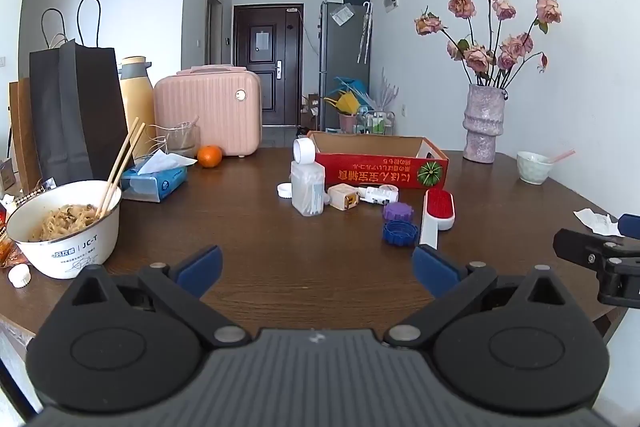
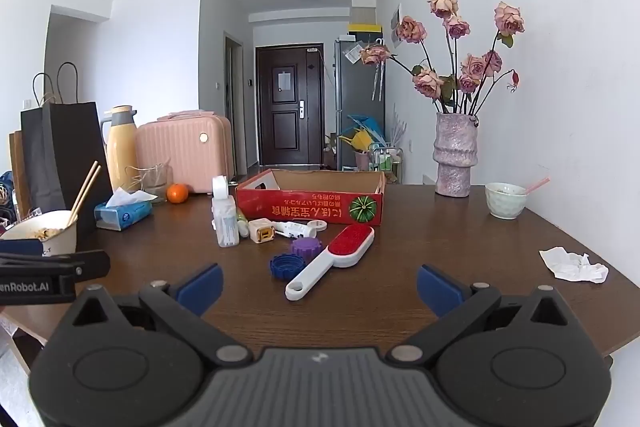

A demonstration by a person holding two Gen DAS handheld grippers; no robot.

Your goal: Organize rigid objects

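Left gripper (image 1: 318, 269): its blue-padded fingers (image 1: 200, 269) are standing spread wide with nothing between them, hovering over the near edge of the dark wooden table (image 1: 248, 227).
Right gripper (image 2: 319, 289): its blue fingers (image 2: 438, 289) are likewise gaping wide and holding nothing, hanging above the near part of the table beside the left gripper.
Lint brush (image 2: 332, 261): it is lying flat just ahead of the right gripper, white handle pointing toward the camera, red pad facing up.
Blue cap (image 2: 287, 265): it is sitting just left of the brush handle.
Purple cap (image 2: 306, 247): it is resting just behind the blue cap, close to the brush.
Clear bottle (image 1: 307, 193): it is standing upright with its white flip lid open, left of the caps.
Cream charger (image 1: 344, 203): it is lying just right of the bottle.
White gadget (image 1: 378, 194): it is lying behind the charger, in front of the box.
Red cardboard box (image 1: 380, 169): it is sitting open-topped behind the small items, at mid-table; what is inside cannot be seen.
Noodle bowl (image 1: 70, 227): it is standing at the left near edge with chopsticks leaning in it.
Tissue pack (image 1: 154, 181): it is lying behind the bowl.
Orange (image 1: 209, 156): it is sitting before the pink case (image 1: 208, 111).
Vase of roses (image 1: 484, 123): it is standing at the far right by the wall.
Small green bowl (image 1: 534, 167): it is resting right of the vase.
Crumpled tissue (image 2: 574, 265): it is lying near the right edge.
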